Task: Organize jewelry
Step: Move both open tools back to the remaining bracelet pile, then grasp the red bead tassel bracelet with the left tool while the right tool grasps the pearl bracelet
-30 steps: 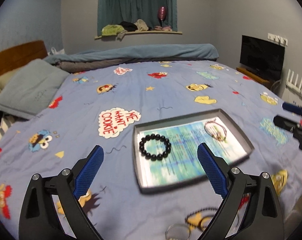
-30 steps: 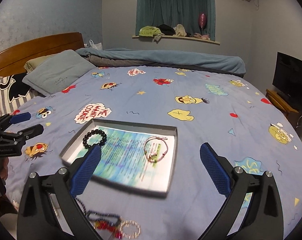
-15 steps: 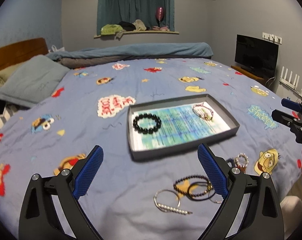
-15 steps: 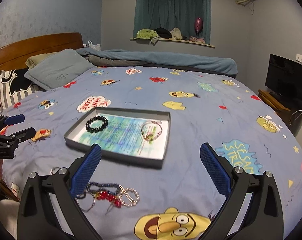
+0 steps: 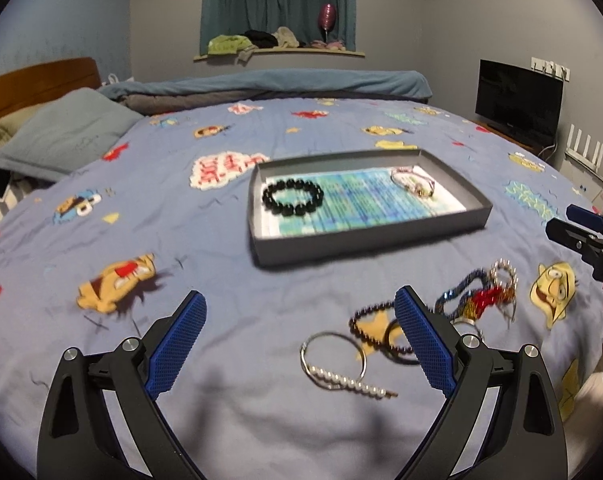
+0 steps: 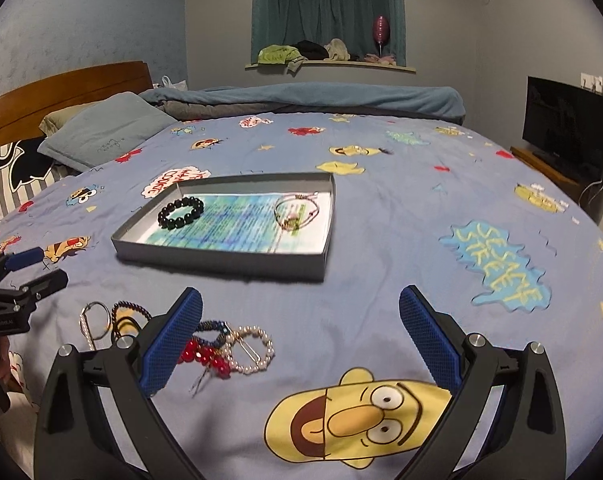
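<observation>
Grey tray (image 5: 365, 248) flat on the bed, lined with blue-green printed paper; black bead bracelet (image 5: 293, 197) at its left end, thin pink cord bracelet (image 5: 414, 182) at its right end, well apart. Near the tray on the bedspread, a loose cluster: silver hoop with pearl bar (image 5: 337, 364), dark bead strands (image 5: 375, 326), red-and-blue beads (image 5: 475, 300), pearl bracelet (image 6: 251, 346), some touching.

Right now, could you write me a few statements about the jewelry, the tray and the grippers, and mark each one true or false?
1. The black bead bracelet lies inside the grey tray. True.
2. The left gripper is shut on a bracelet. False: it is open and empty.
3. The pearl bracelet lies in the tray. False: it lies on the bedsheet, near the tray.
4. The right gripper is open. True.
5. The tray holds two bracelets. True.
</observation>
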Motion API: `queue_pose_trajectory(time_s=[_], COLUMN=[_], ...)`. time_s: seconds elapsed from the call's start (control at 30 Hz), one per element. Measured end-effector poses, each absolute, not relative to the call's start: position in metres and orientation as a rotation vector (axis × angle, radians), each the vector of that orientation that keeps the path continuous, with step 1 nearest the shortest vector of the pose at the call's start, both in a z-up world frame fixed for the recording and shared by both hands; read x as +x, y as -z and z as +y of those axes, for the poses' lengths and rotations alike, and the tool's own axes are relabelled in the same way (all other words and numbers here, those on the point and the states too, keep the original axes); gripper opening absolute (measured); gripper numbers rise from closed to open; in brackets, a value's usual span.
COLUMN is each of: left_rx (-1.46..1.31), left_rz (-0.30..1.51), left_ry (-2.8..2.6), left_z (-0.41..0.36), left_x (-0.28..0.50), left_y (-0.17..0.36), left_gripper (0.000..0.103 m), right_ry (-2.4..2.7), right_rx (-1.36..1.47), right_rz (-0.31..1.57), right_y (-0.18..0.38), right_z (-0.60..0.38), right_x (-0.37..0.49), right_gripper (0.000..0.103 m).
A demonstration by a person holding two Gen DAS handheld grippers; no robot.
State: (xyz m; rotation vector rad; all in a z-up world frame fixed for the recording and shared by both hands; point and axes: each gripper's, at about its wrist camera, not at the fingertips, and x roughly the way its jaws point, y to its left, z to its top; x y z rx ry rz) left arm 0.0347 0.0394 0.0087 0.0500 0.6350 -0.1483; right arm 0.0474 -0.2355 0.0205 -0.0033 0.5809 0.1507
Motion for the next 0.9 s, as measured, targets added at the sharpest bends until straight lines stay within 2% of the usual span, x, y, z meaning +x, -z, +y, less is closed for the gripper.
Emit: queue_pose_trajectory(time_s=[0.17, 0.3, 0.37, 0.43, 0.63, 0.83, 0.9], left_rx=[0.098, 0.100, 0.105, 0.104, 0.047, 0.097, 0.085], left_rz=[0.639, 0.630, 0.621, 0.611, 0.589, 0.614, 0.626], left_ry=[0.165, 0.201, 0.219, 0.227, 0.333, 0.440, 0.472], left_z=[0.033, 0.030, 0.028, 0.027, 0.010, -0.034, -0.043], left_x=[0.026, 0.020, 0.018, 0.017, 0.019, 0.022, 0.023], left_y=[0.013, 0.017, 0.019, 0.021, 0.016, 0.022, 0.024], left_gripper=[0.094, 0.094, 0.094, 0.093, 0.091, 0.073, 0.064], right_ry=[-0.138, -0.144, -0.159, -0.177, -0.264, -0.313, -0.323], right_rx=[0.015, 0.024, 0.031, 0.035, 0.041, 0.029, 0.016], right_rz=[0.581, 0.587, 0.593, 0.604, 0.638, 0.669, 0.683], right_y=[-0.004, 0.003, 0.006, 0.008, 0.014, 0.018, 0.021], right_z=[-0.243, -0.247, -0.248, -0.247, -0.238, -0.232, -0.230], right_x=[0.049, 0.051, 0.053, 0.054, 0.056, 0.056, 0.056], right_gripper=[0.097, 0.086, 0.078, 0.063, 0.039, 0.021, 0.021])
